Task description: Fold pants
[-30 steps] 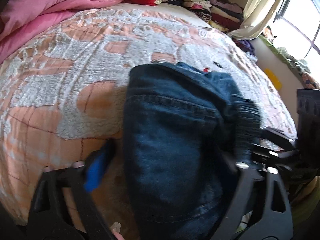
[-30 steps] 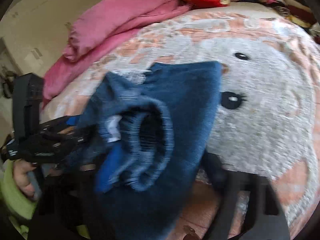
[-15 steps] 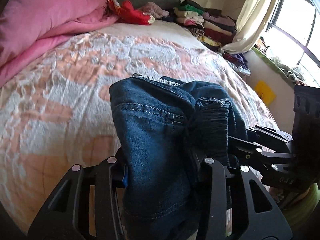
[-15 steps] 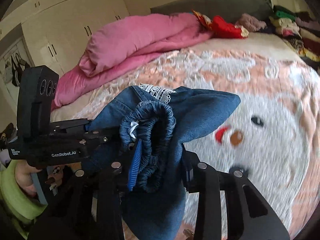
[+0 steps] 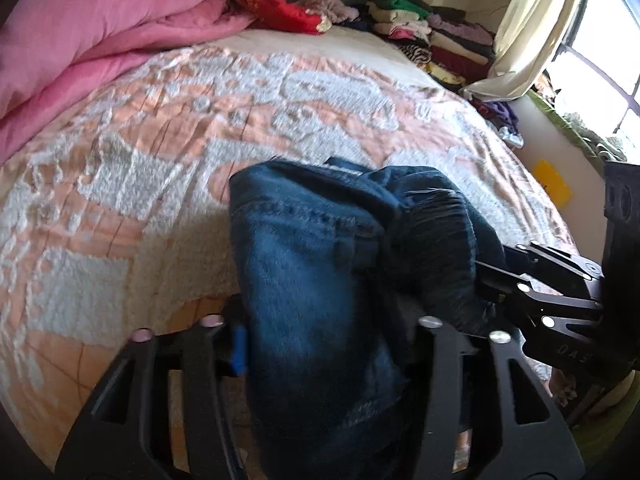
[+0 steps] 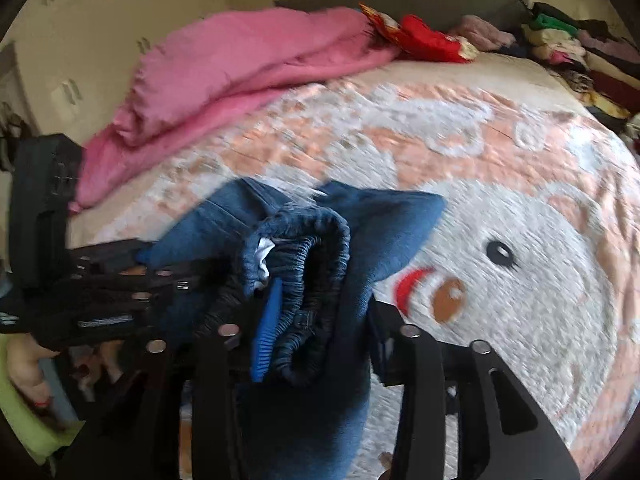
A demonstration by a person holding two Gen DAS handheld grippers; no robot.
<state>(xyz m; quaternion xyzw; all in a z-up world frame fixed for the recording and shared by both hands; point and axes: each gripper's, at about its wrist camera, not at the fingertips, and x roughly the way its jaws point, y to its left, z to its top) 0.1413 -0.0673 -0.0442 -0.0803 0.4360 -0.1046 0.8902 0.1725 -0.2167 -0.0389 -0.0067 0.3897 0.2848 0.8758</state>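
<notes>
We see the jeans [image 5: 320, 280] bunched and lifted above the bedspread [image 5: 120, 168], gripped from both sides. The left gripper [image 5: 328, 332] has its fingers [image 5: 236, 344] pressed on the denim; its jaws have just been opening a little, cloth filling the gap. The right gripper [image 6: 316, 332] clamps the elastic waistband the same way, its jaws likewise just widened. A pink quilt [image 6: 248, 60] lies at ten o'clock and stacked clothes [image 5: 436, 40] at one o'clock.
</notes>
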